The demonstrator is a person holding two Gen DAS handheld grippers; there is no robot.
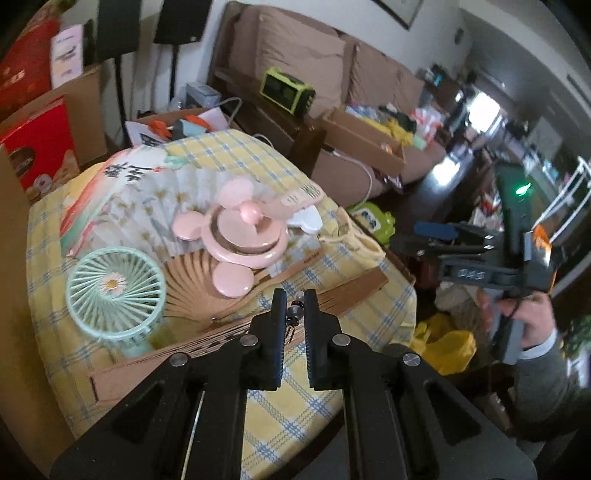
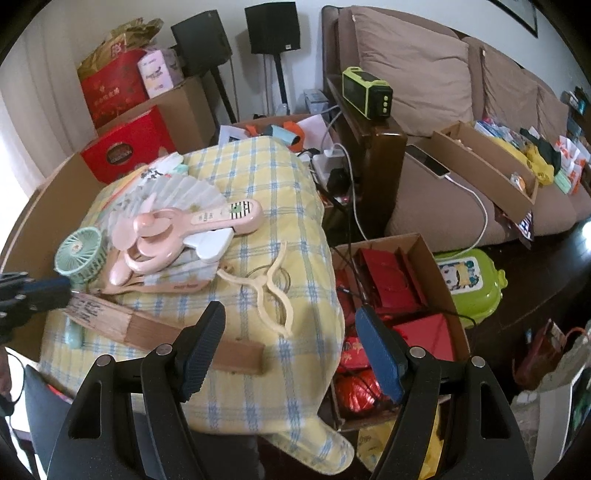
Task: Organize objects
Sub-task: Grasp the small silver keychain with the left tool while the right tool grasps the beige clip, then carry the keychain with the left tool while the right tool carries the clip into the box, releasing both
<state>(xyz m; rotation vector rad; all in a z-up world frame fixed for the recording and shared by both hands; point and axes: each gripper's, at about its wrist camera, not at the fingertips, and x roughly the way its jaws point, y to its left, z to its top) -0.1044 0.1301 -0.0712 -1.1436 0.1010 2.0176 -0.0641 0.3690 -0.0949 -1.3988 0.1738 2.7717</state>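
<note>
Left wrist: left gripper (image 1: 294,301) jaws around closed wooden fan (image 1: 236,339)

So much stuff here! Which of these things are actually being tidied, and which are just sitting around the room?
Being tidied, on the checked cloth:
- closed wooden fan, its end pinched by the left gripper
- pink hand fan
- mint fan
- open paper fan
- right gripper, open, empty

Just lying about:
- green speaker
- sofa
- red boxes
- black speakers
</note>
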